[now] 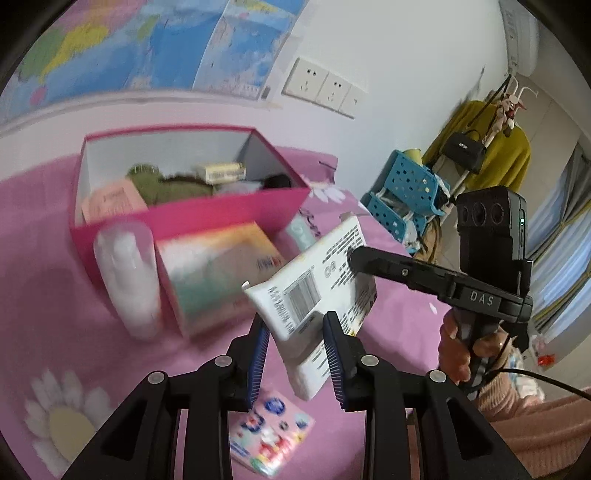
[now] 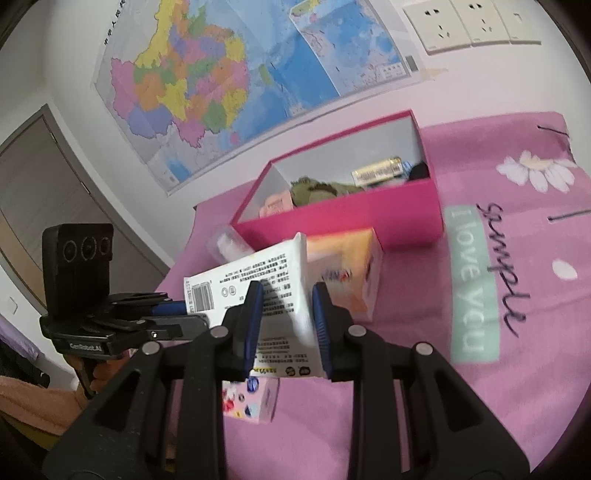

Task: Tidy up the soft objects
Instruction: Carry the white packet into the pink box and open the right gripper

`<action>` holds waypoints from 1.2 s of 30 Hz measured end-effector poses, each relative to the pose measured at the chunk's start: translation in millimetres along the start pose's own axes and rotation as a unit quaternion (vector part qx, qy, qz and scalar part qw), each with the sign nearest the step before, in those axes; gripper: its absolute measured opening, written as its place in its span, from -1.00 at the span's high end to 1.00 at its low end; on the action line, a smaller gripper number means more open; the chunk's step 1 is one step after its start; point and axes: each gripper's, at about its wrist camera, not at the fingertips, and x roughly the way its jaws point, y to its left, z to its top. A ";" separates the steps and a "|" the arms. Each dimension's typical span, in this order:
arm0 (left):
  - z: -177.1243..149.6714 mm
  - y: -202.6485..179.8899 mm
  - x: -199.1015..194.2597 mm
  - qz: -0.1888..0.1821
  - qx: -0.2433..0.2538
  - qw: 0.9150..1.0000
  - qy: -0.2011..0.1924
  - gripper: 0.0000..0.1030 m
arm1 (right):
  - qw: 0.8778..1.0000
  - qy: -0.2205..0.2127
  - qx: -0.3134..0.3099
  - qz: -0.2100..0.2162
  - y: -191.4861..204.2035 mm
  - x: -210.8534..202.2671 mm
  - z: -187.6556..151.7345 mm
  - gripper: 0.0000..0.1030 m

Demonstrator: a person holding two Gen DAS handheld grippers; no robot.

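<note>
In the left wrist view we see a pink box [image 1: 192, 218] standing open on the pink bedspread [image 1: 48, 306] at ten o'clock, with a green soft toy [image 1: 166, 184], a pale pink pack [image 1: 110, 201] and a small printed carton [image 1: 221, 170] inside it. Against its near wall lean a clear white bottle [image 1: 129, 280] and a pastel tissue pack [image 1: 218, 273], which sit between the box and us. A small cartoon-printed packet [image 1: 269, 439] lies flat on the bedspread at six o'clock, under the claw. Our left claw [image 1: 297, 354] is clamped on the lower end of the white wipes pack [image 1: 314, 288], which is held tilted in the air; our right claw [image 1: 352, 260] reaches in from three o'clock, and we cannot tell here how it stands. In the right wrist view the map [image 2: 229, 74] and wall sockets [image 2: 472, 26] fill the wall at twelve o'clock, the pink box [image 2: 351, 221] lies beyond the pack, and our right claw [image 2: 288, 325] grips the white wipes pack [image 2: 251, 280] between its blue pads [image 2: 255, 321], while the left claw [image 2: 184, 314] holds its barcode end at nine o'clock.
</note>
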 end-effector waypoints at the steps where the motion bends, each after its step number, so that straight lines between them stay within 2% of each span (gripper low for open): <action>1: 3.4 0.0 -0.7 0.002 0.002 1.000 -0.003 0.42 | 1.000 -0.002 -0.003 -0.004 2.1 2.6 4.0 0.42; 16: 72.1 34.9 -11.8 0.001 0.032 0.999 -0.022 0.42 | 0.999 -0.040 0.002 -0.032 14.3 27.3 56.1 0.43; 26: 114.9 51.2 -7.2 -0.006 0.037 0.999 0.000 0.43 | 0.997 -0.055 0.036 -0.032 -1.4 47.2 89.2 0.43; 31: 111.6 48.2 -4.1 -0.010 0.047 0.999 -0.003 0.43 | 0.996 -0.058 0.047 -0.039 -9.8 48.9 88.7 0.43; 36: 110.2 49.2 1.6 0.007 0.048 0.999 0.005 0.43 | 0.996 -0.053 0.051 -0.040 -14.0 57.3 85.1 0.43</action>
